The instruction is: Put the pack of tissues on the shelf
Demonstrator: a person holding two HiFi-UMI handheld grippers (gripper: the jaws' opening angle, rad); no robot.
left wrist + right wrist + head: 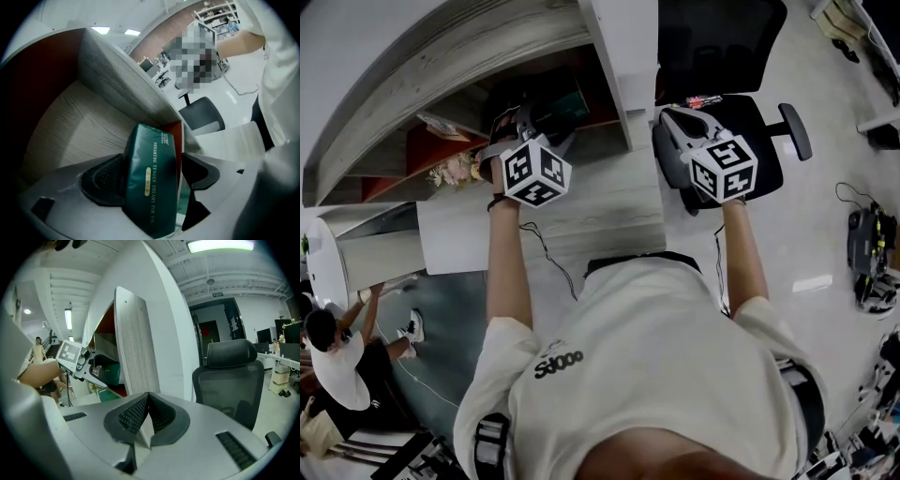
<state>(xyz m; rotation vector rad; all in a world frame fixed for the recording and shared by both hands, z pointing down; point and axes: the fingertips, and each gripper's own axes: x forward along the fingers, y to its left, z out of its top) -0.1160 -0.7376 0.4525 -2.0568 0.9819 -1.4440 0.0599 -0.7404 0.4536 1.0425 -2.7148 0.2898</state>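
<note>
Your left gripper point(154, 174) clamps the pack point(151, 192) upright, just inside the shelf point(70, 131). Your right gripper point(147, 414) is pinched closed on nothing. Release before the pack is seated and it could tip off the near edge.

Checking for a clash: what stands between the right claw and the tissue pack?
The shelf's upright side panel, seen in the right gripper view; the tissue pack sits beyond it in the left claw.
</note>
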